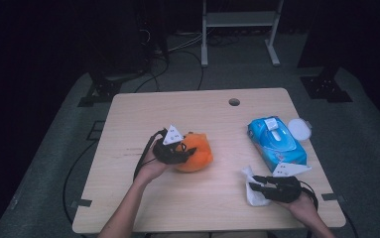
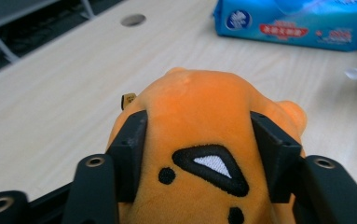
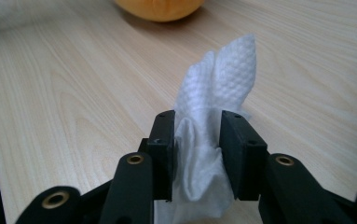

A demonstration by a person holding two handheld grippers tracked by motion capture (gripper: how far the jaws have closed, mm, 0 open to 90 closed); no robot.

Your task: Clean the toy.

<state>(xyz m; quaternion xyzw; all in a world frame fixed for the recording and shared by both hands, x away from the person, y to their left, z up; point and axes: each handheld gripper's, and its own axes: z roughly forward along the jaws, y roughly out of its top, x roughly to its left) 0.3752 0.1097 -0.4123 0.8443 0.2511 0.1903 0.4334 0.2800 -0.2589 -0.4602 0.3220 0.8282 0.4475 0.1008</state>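
On the left side of the worktop [image 1: 128,124], the left gripper [image 1: 180,151] is squeezing the orange plush toy [image 1: 196,151], with one jaw pressed into each soft side. In the left gripper view the toy [image 2: 199,121] is bulging up between the jaws, and its stitched black marks are showing. The toy is sitting near the middle of the worktop, at about 9 o'clock from the blue pack of wipes [image 1: 276,140]. A small white lid [image 1: 299,129] is lying just beside the pack, at its 2 o'clock. Over at the right, the right gripper [image 1: 258,187] is lying low near the front edge, at 6 o'clock from the pack. A white wipe [image 3: 213,107] is standing crumpled between its jaws, but the jaws are sitting loosely beside it and do not look pressed on it. It looks like the step in hand is getting the wipe ready to clean the toy. Next, the right gripper probably needs to pinch the wipe firmly, then carry it toward 10 o'clock to the toy, while the left one is holding the toy steady.
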